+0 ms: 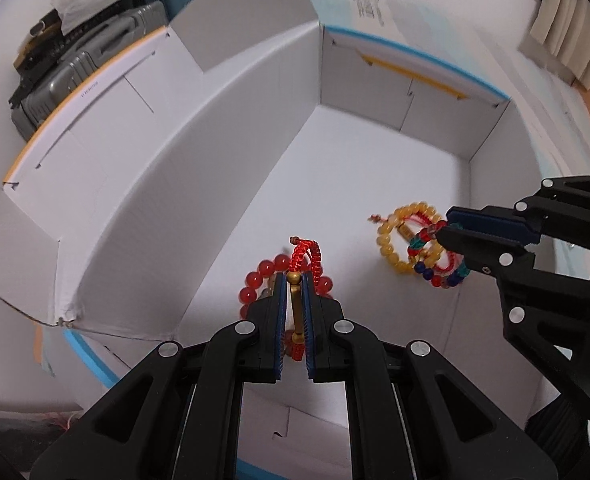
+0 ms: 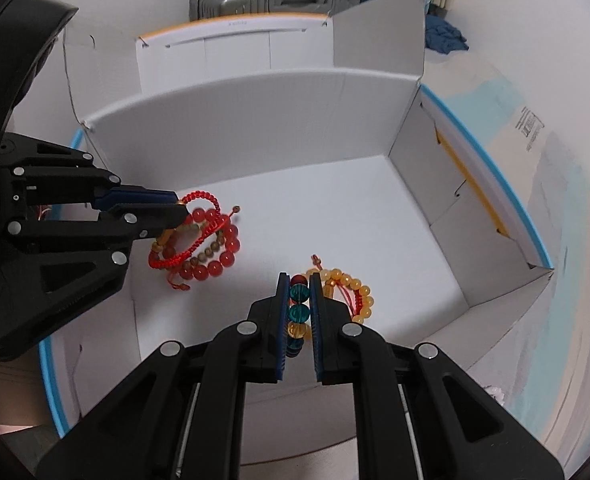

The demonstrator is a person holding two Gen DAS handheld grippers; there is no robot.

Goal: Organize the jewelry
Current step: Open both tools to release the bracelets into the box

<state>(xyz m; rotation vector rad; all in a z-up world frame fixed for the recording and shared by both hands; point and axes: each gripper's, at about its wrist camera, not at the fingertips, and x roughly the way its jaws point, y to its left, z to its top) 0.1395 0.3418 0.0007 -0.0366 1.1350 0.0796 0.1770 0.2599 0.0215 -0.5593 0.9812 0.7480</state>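
1. Jaws of the left gripper point(image 1: 294, 280) pinch a red bracelet bundle point(image 2: 203, 240); those of the right gripper point(image 2: 299, 280) pinch a yellow and multicolored bracelet bundle point(image 1: 419, 244).
2. Both bundles hang above the floor of the white box point(image 2: 255, 120), near its front wall.
3. They look light, limp and slippery-beaded, so gripping several strands together seems safest.

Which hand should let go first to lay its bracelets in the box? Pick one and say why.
Right, though it is close. The right gripper holds its yellow and mixed-bead bracelets over the open middle of the white box floor. The left gripper holds its red bracelets close to the box wall.
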